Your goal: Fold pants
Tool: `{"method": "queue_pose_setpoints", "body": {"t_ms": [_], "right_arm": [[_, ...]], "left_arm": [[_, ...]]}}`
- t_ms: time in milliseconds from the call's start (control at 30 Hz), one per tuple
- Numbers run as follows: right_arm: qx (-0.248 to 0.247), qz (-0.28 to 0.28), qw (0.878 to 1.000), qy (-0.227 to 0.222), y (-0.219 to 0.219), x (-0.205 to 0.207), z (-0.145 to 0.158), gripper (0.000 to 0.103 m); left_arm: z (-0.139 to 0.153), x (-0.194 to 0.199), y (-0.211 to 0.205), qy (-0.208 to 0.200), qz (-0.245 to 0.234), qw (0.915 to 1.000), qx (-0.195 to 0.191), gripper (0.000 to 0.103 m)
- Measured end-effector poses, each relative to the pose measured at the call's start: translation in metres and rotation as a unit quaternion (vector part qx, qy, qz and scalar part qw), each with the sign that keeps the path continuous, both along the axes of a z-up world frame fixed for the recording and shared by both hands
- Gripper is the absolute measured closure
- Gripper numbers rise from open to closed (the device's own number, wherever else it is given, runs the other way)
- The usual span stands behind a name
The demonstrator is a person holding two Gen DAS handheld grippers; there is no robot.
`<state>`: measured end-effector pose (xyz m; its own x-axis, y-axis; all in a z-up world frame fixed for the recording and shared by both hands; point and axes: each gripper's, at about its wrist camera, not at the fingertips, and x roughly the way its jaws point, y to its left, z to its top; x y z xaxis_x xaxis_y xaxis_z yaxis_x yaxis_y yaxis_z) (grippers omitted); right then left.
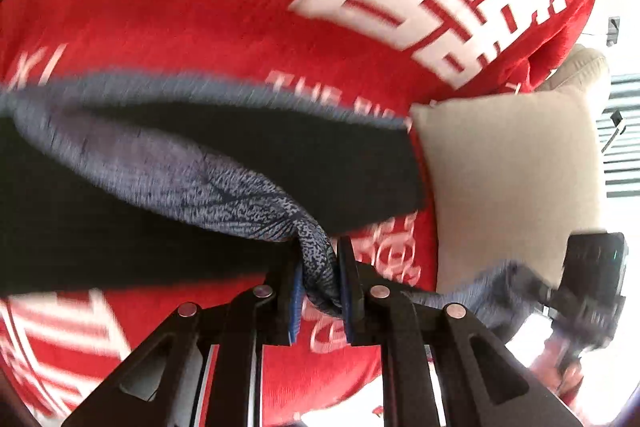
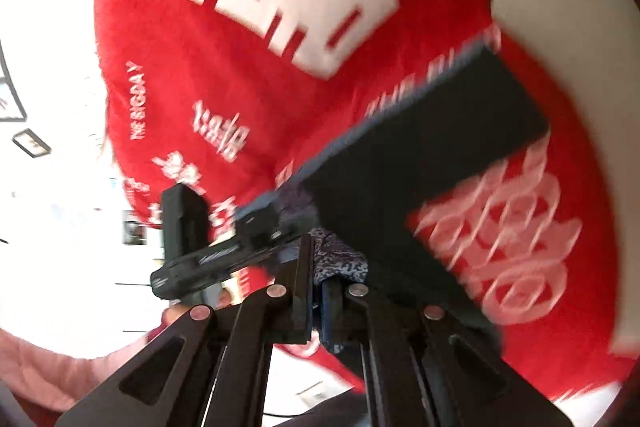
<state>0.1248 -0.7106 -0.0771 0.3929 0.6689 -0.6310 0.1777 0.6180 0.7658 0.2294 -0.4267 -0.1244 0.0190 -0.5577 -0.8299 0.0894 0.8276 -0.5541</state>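
Observation:
The pants (image 1: 168, 171) are black outside with a speckled grey-blue inner side, and hang lifted above a red blanket (image 1: 180, 7). My left gripper (image 1: 320, 267) is shut on a bunched grey-blue edge of the pants. My right gripper (image 2: 320, 267) is shut on another speckled edge of the pants (image 2: 420, 167), whose black leg stretches up to the right. The right gripper also shows in the left wrist view (image 1: 588, 291) at the far right. The left gripper shows in the right wrist view (image 2: 224, 251) at the left, close by.
The red blanket (image 2: 240, 87) with white characters and lettering covers the surface below. A beige cushion (image 1: 512, 179) lies at the right, beside the blanket. Bright windows and wall frames (image 2: 32, 143) lie beyond the edge.

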Motion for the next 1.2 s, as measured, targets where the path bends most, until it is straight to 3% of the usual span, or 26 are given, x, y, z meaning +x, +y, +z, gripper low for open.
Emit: {"method": "queue_pose_setpoints", "body": {"t_ms": [100,200,267,333,400,433,500,567,700,767,833,900,967,1067,1133,1200], "right_arm": [[-0.059,0.021,0.998,0.009,-0.016,0.05,-0.004,0.1],[-0.108,0.053,0.992,0.026,-0.022,0.096,-0.026,0.1],[-0.137,0.069,0.987,0.042,-0.022,0.121,-0.05,0.1],[-0.152,0.071,0.984,0.062,-0.027,0.138,-0.071,0.099],[-0.165,0.058,0.981,0.081,-0.036,0.149,-0.086,0.093],[-0.166,0.047,0.98,0.094,-0.042,0.154,-0.094,0.086],[-0.173,0.033,0.979,0.102,-0.047,0.159,-0.094,0.033],[-0.174,0.032,0.981,0.082,-0.043,0.164,-0.079,0.027],[-0.281,0.02,0.959,0.023,-0.033,0.167,-0.027,0.027],[-0.285,0.024,0.958,0.02,-0.029,0.165,-0.018,0.028],[-0.256,0.049,0.964,0.047,-0.02,0.159,-0.032,0.048],[-0.259,0.075,0.96,0.071,-0.009,0.153,-0.054,0.06],[-0.274,0.092,0.952,0.098,0.001,0.149,-0.085,0.063],[-0.305,0.094,0.94,0.122,0.0,0.157,-0.128,0.069],[-0.314,0.072,0.942,0.09,-0.003,0.168,-0.132,0.069],[-0.349,0.067,0.931,0.079,-0.002,0.183,-0.13,0.068]], "left_arm": [[-0.008,0.031,-0.017,-0.008,-0.012,0.9998,0.012,0.086],[-0.02,0.053,-0.031,-0.016,-0.032,0.9982,0.047,0.086],[-0.018,0.061,-0.035,-0.03,-0.051,0.9956,0.072,0.069],[-0.007,0.064,-0.029,-0.061,-0.06,0.9907,0.105,0.034],[0.002,0.065,-0.017,-0.08,-0.065,0.9865,0.127,0.033],[0.003,0.065,-0.01,-0.081,-0.066,0.9849,0.138,0.033],[-0.001,0.064,0.002,-0.078,-0.067,0.9809,0.165,0.033],[-0.012,0.06,0.015,-0.071,-0.068,0.9755,0.197,0.033],[-0.04,0.051,0.031,-0.041,-0.051,0.9717,0.227,0.033],[-0.05,0.046,0.033,-0.041,-0.044,0.9691,0.239,0.033],[-0.063,0.044,0.03,-0.041,-0.033,0.9658,0.254,0.033],[-0.075,0.044,0.029,-0.041,-0.019,0.9633,0.265,0.033],[-0.086,0.047,0.03,-0.038,-0.007,0.9607,0.275,0.033],[-0.097,0.055,0.034,-0.049,0.013,0.9602,0.275,0.02],[-0.1,0.064,0.035,-0.06,0.014,0.9591,0.276,0.019],[-0.1,0.074,0.037,-0.059,0.017,0.9595,0.275,0.018]]}}
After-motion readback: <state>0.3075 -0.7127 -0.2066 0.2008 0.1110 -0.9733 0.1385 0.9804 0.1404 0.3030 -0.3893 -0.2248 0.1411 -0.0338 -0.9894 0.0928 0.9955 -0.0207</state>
